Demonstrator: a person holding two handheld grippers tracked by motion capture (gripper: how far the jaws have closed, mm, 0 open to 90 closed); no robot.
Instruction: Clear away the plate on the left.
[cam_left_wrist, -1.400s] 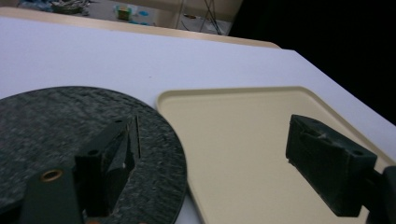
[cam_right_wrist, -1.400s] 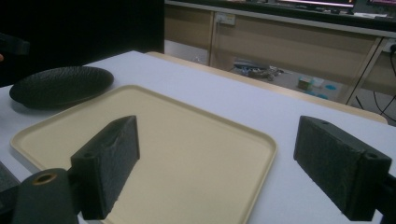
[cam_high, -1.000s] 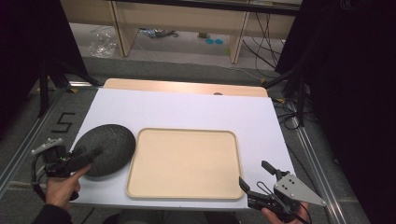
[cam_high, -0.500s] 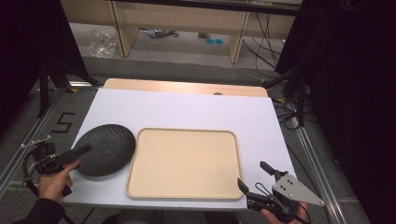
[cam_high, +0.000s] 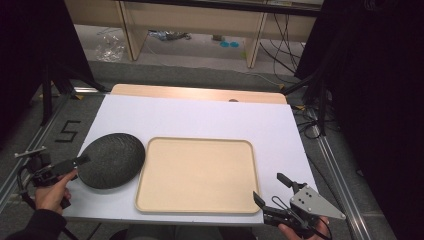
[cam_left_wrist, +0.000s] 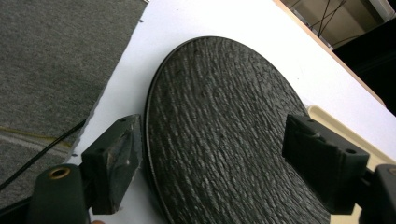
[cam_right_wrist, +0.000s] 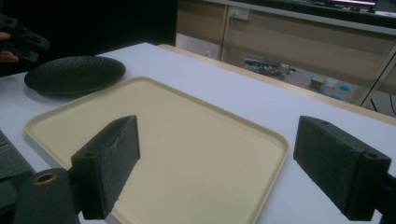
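Observation:
A black textured round plate (cam_high: 111, 160) lies on the white table, just left of an empty beige tray (cam_high: 197, 175). My left gripper (cam_high: 75, 163) is held at the plate's left rim, over the table's left edge, and it is open. In the left gripper view its jaws stand wide apart (cam_left_wrist: 215, 158) with the plate (cam_left_wrist: 224, 116) spread beyond them, nothing pinched. My right gripper (cam_high: 267, 186) hovers open at the tray's near right corner. The right gripper view looks across the tray (cam_right_wrist: 187, 135) between the open jaws (cam_right_wrist: 215, 172) toward the plate (cam_right_wrist: 74, 74).
The white table top (cam_high: 200, 120) has a wooden strip (cam_high: 200, 93) along its far edge. Grey carpet (cam_left_wrist: 51, 60) lies just off the table's left edge. Shelving legs and cables (cam_high: 280, 40) stand on the floor behind, with black curtains at both sides.
My left gripper has drawn back leftward, from over the plate's left part to its rim. The plate, the tray and the right gripper have stayed put.

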